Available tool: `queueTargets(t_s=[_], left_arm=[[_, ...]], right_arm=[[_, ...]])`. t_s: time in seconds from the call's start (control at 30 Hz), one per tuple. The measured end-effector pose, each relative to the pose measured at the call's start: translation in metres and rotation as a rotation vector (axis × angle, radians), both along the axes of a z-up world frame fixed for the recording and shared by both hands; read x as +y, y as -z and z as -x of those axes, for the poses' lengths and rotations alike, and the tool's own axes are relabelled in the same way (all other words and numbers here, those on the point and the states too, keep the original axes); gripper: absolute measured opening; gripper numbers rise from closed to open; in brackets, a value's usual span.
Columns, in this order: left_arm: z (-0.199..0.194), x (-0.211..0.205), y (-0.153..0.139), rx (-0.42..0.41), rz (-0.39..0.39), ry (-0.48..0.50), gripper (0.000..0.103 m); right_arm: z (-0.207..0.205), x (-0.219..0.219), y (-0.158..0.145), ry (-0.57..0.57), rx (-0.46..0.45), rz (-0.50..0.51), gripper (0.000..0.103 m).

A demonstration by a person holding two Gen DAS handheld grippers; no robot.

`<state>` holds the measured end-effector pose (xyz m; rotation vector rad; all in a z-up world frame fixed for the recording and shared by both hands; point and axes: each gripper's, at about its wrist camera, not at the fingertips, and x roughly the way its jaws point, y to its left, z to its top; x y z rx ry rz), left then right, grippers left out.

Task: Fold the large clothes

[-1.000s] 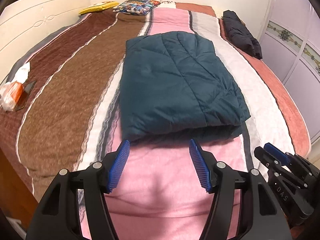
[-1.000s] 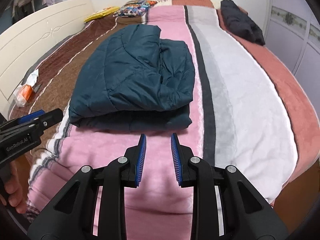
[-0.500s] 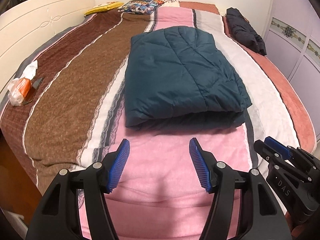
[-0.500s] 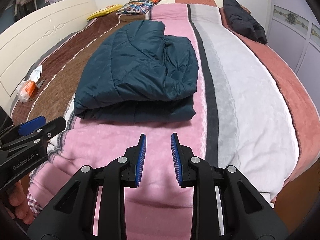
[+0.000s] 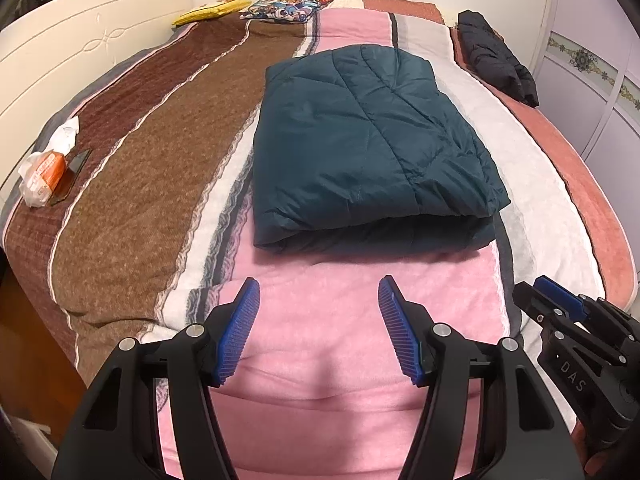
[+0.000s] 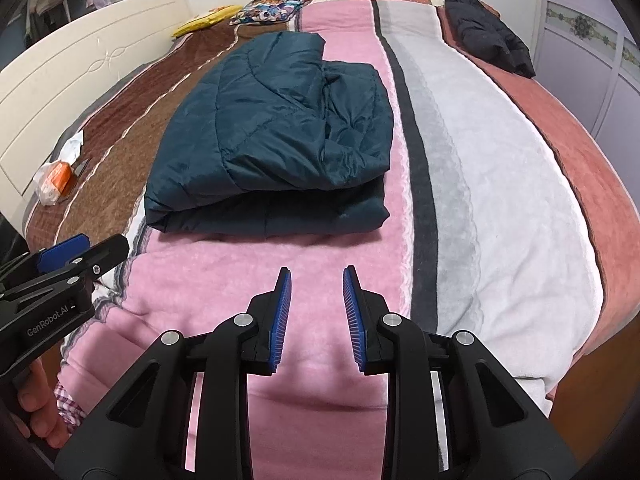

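Observation:
A dark teal quilted jacket (image 5: 368, 148) lies folded in a thick rectangle on the pink stripe of the bed; it also shows in the right wrist view (image 6: 272, 140). My left gripper (image 5: 318, 292) is open and empty, hovering over the pink blanket short of the jacket's near edge. My right gripper (image 6: 316, 280) is open with a narrower gap, empty, also short of the jacket. The right gripper shows at the lower right of the left wrist view (image 5: 560, 308), and the left gripper at the left of the right wrist view (image 6: 80, 252).
The striped blanket (image 5: 132, 200) covers the bed. A black garment (image 5: 496, 60) lies at the far right. Pillows (image 5: 288, 4) sit at the head. A tissue pack (image 5: 44, 172) lies at the left edge by the white headboard (image 5: 80, 48). Wardrobe doors (image 5: 592, 92) stand right.
Both grippers have drawn back from the jacket towards the bed's foot and risen a little. The jacket has not moved. Both gaps stay the same.

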<state>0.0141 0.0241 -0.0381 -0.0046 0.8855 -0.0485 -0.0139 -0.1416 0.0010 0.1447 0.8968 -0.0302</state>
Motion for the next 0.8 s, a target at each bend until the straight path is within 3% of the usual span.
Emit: queueTargets(t_s=[0.8], left_arm=[[-0.0037,0.0008,0.0074,0.033,0.008,-0.004,0.060]], right_arm=[[-0.0040,-0.0022,0.0079,0.002,0.030,-0.014,0.027]])
